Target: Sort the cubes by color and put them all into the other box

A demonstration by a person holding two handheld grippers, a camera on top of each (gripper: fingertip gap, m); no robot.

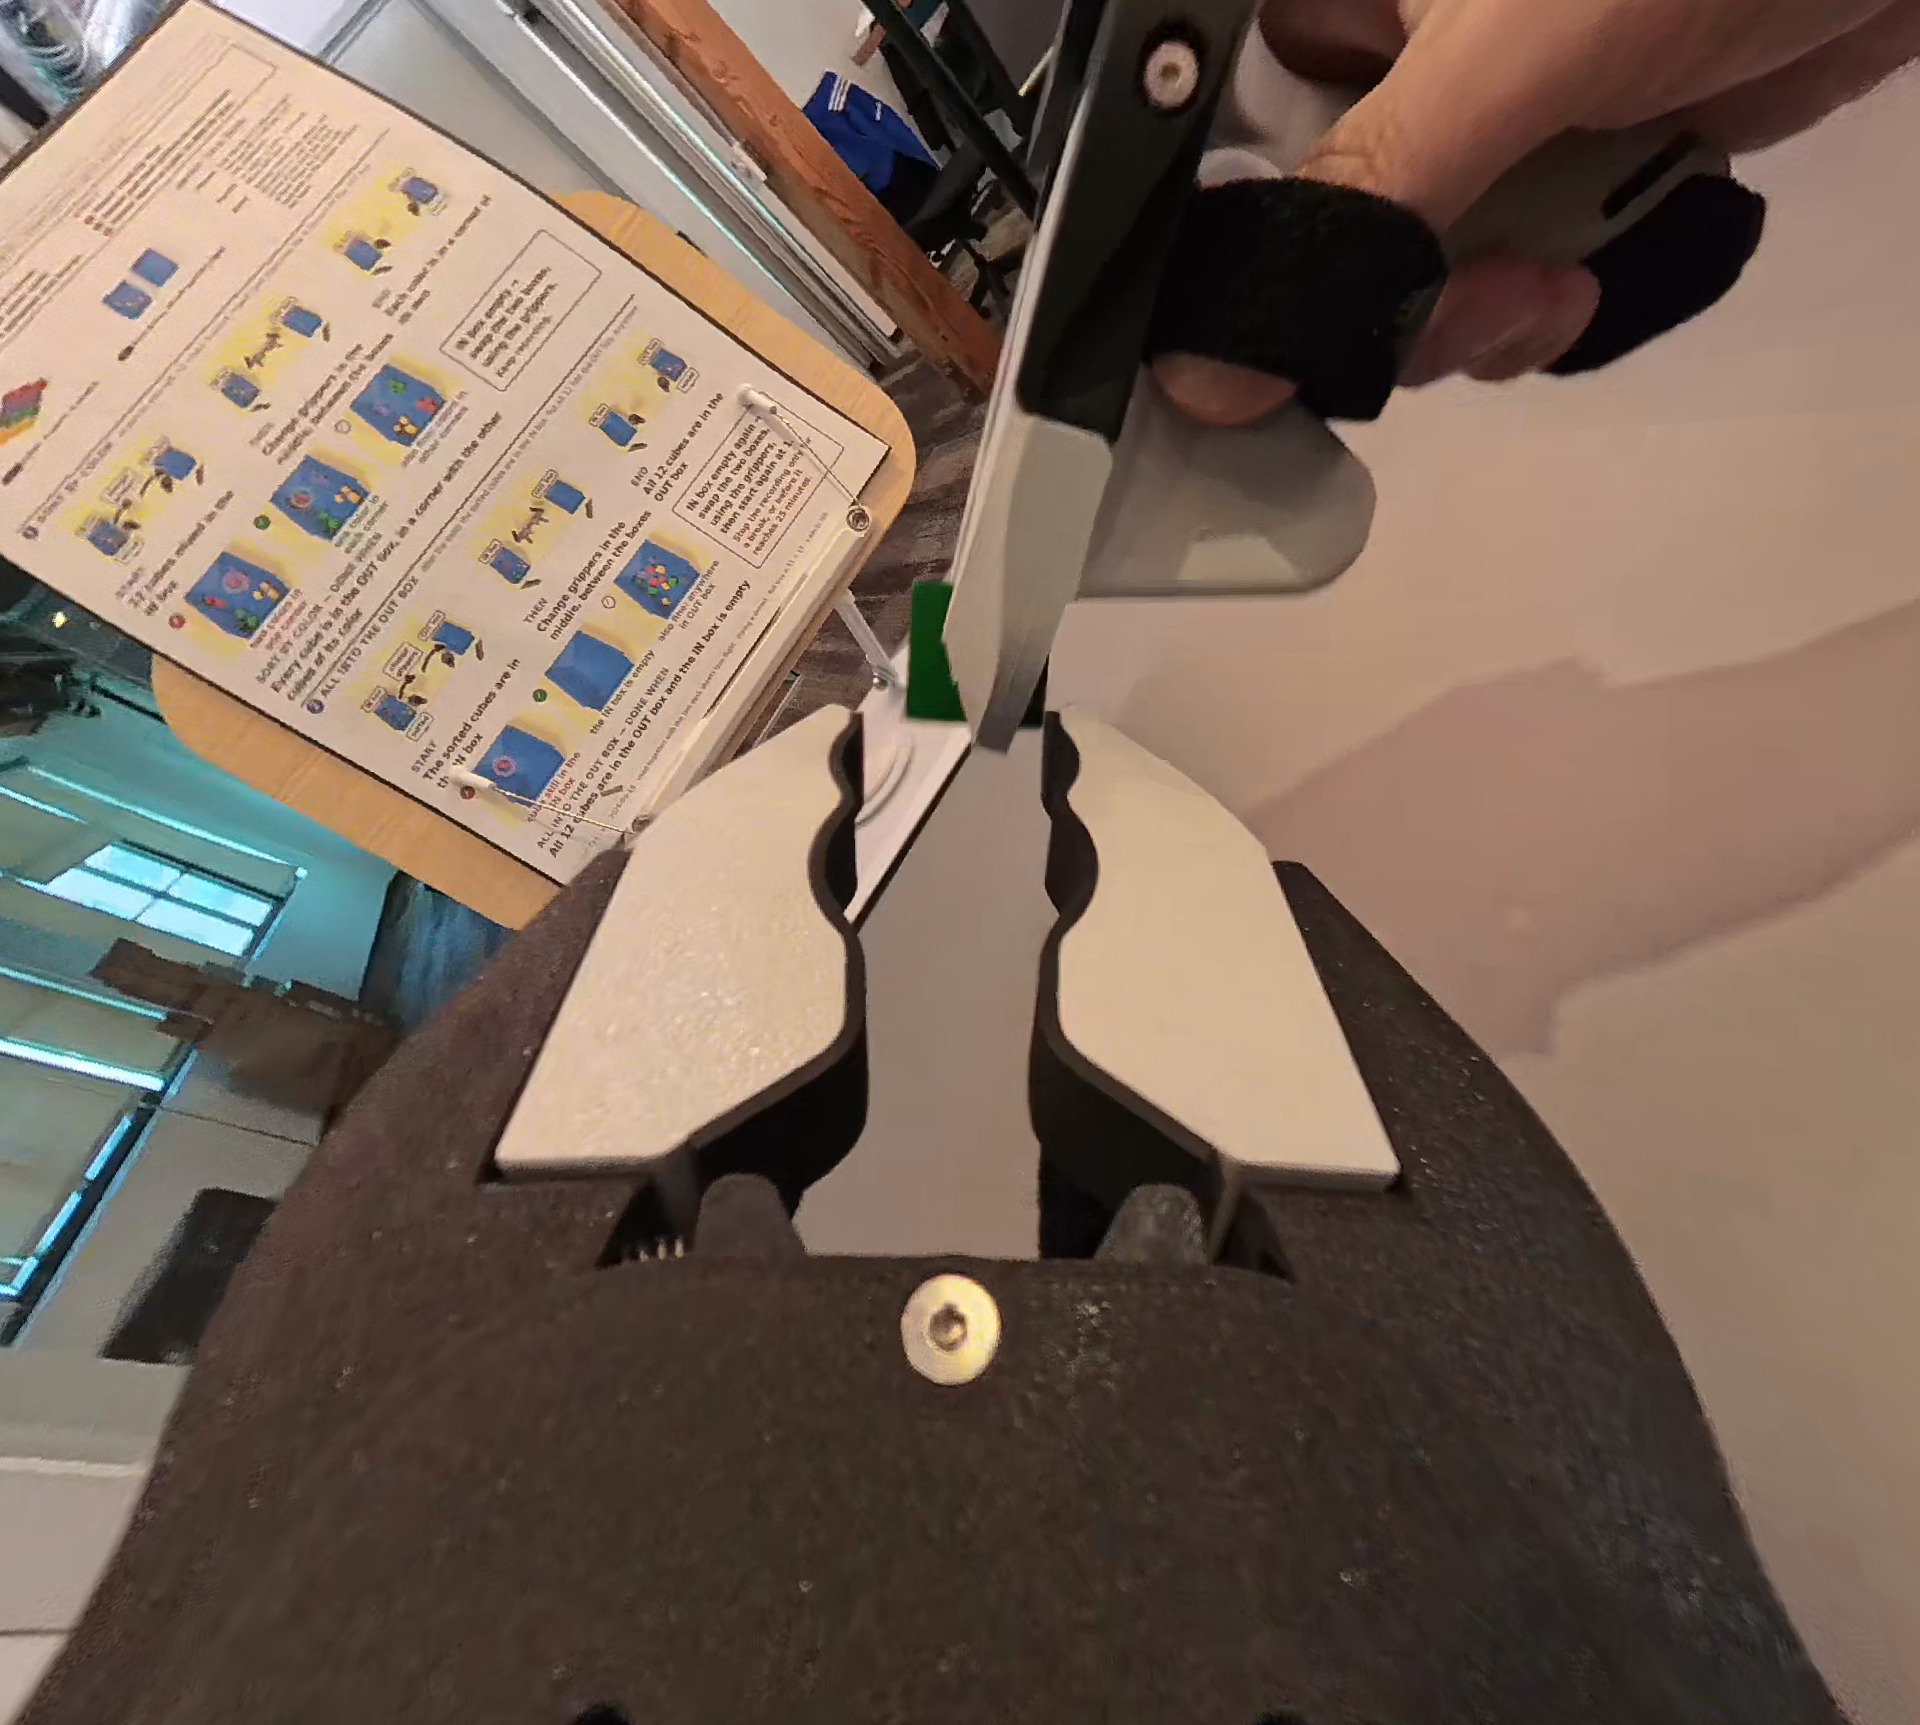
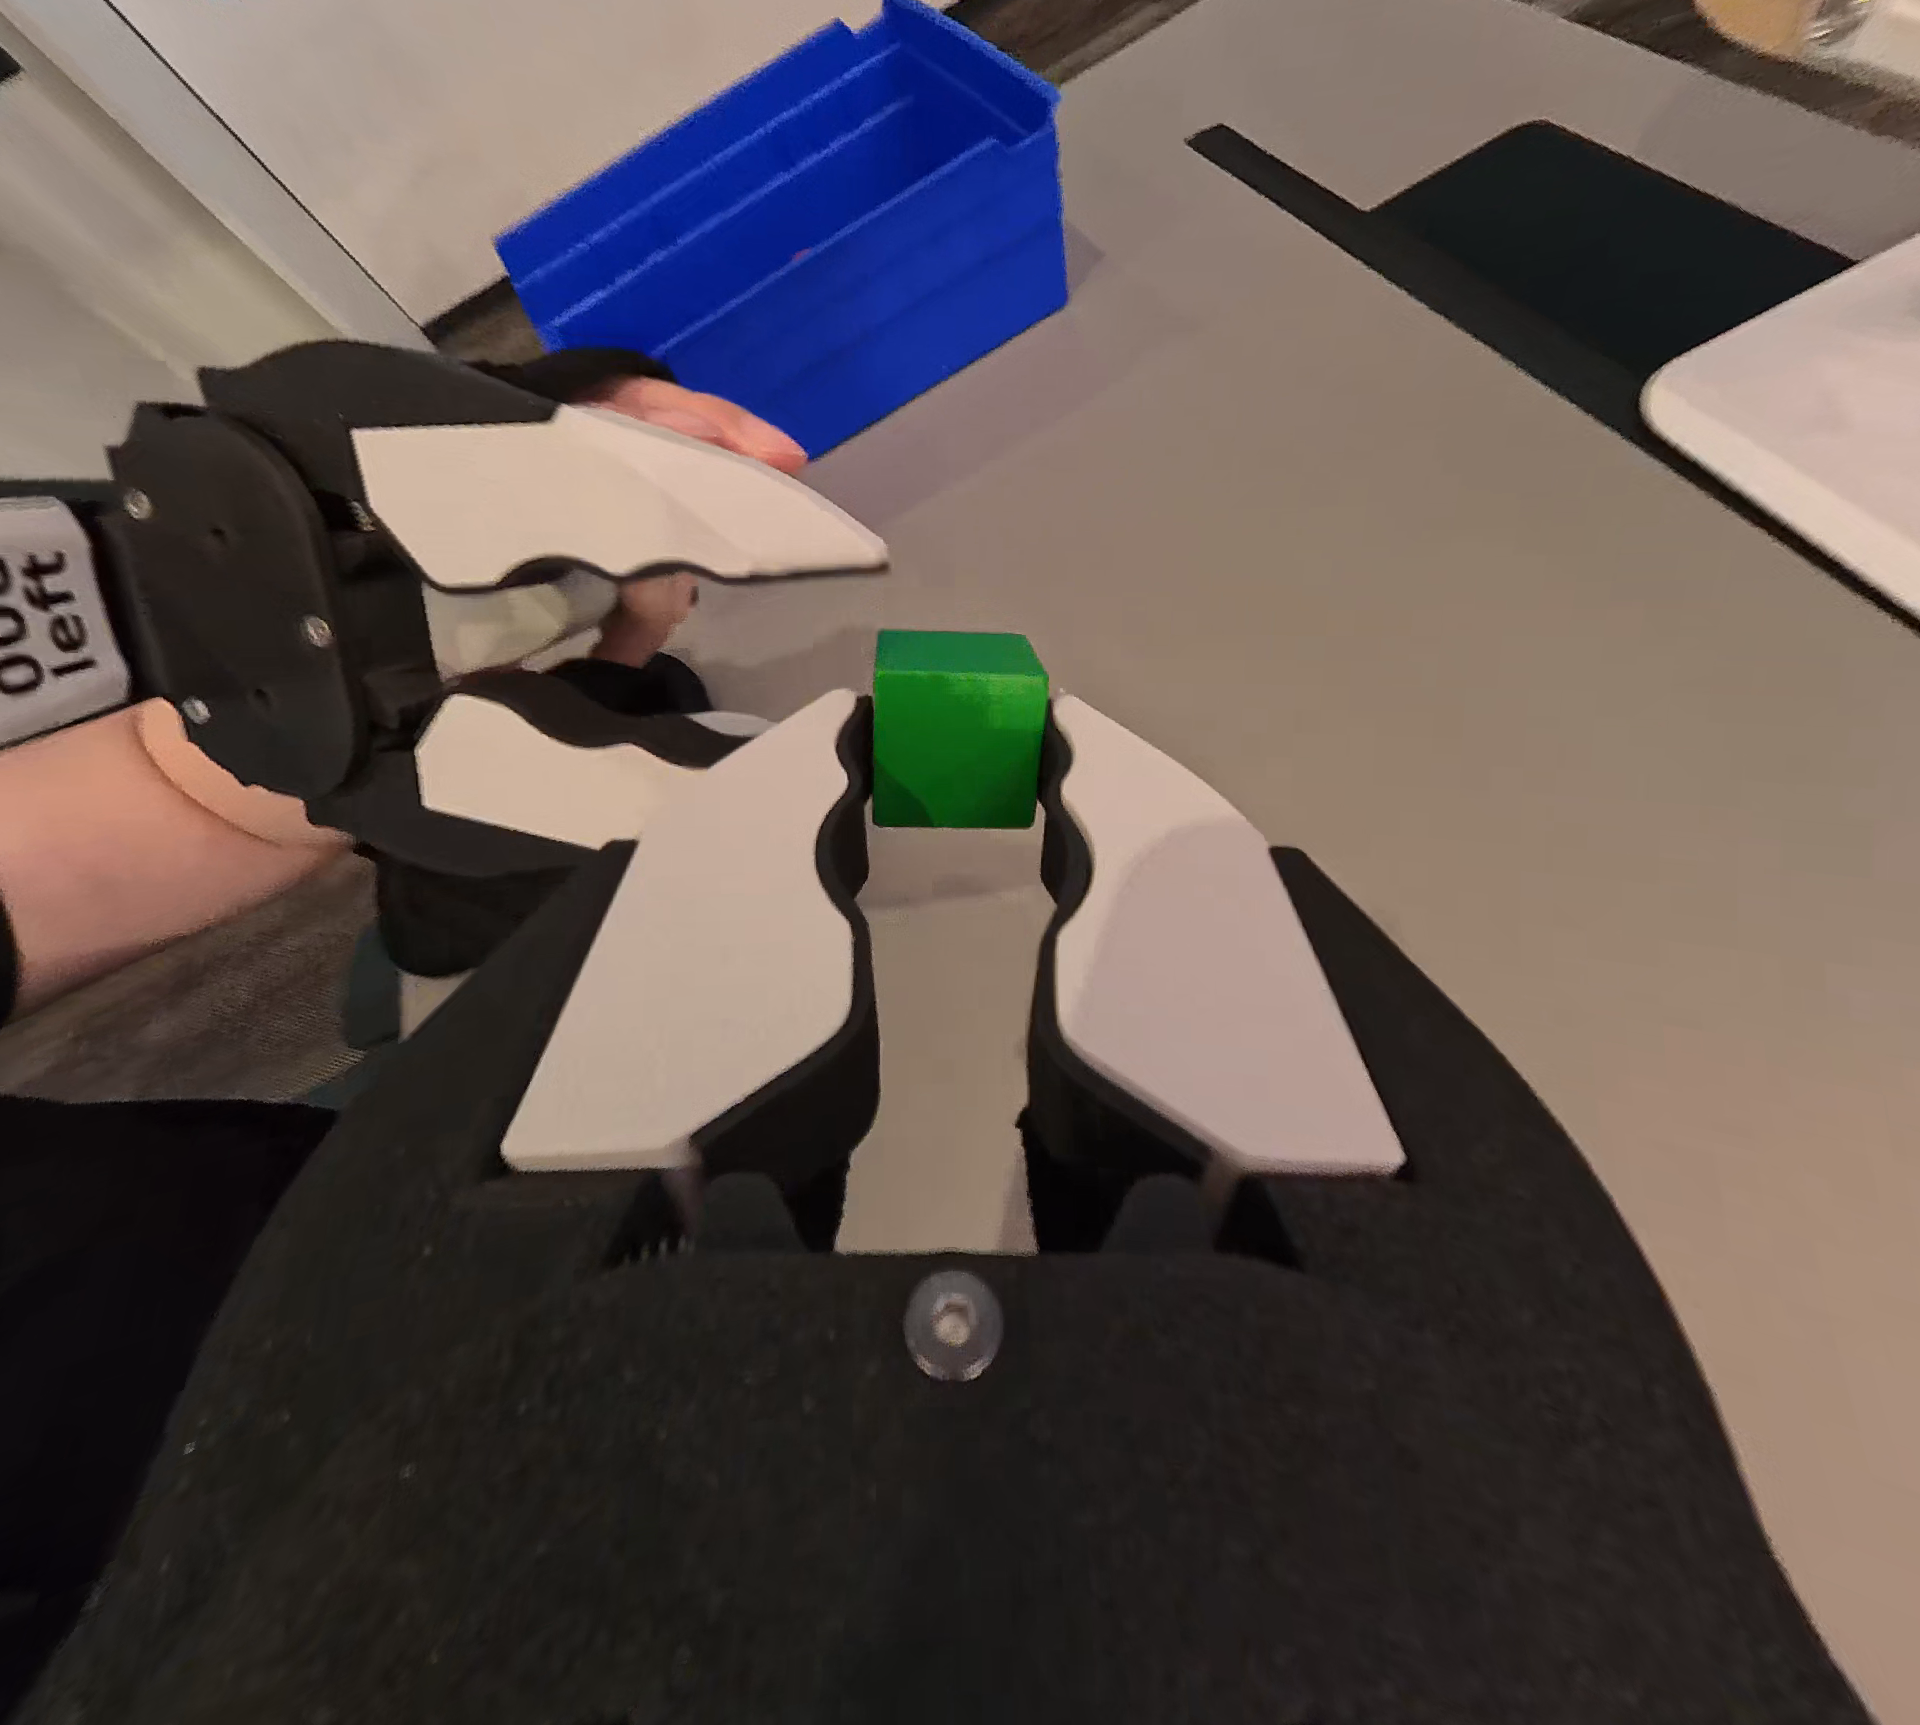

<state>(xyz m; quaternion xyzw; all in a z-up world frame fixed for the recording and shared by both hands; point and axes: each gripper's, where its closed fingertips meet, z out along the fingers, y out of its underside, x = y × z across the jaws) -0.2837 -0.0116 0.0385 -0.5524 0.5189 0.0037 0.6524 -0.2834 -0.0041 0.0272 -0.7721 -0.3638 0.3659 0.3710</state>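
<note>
Right gripper (image 2: 956, 740) nearest, fingers clamped on green cube (image 2: 956, 730) at the tips, held above grey table (image 2: 1351, 740). Left gripper (image 2: 790, 647) just beside, tilted sideways, jaws parted, holding nothing. Blue box (image 2: 831, 262) beyond, near the table edge.

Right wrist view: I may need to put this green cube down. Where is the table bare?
Bare grey table stretches beyond the small green cube, between the blue plastic box and the white board. Crowded on the left, where the left gripper stands open beside the right gripper.
</note>
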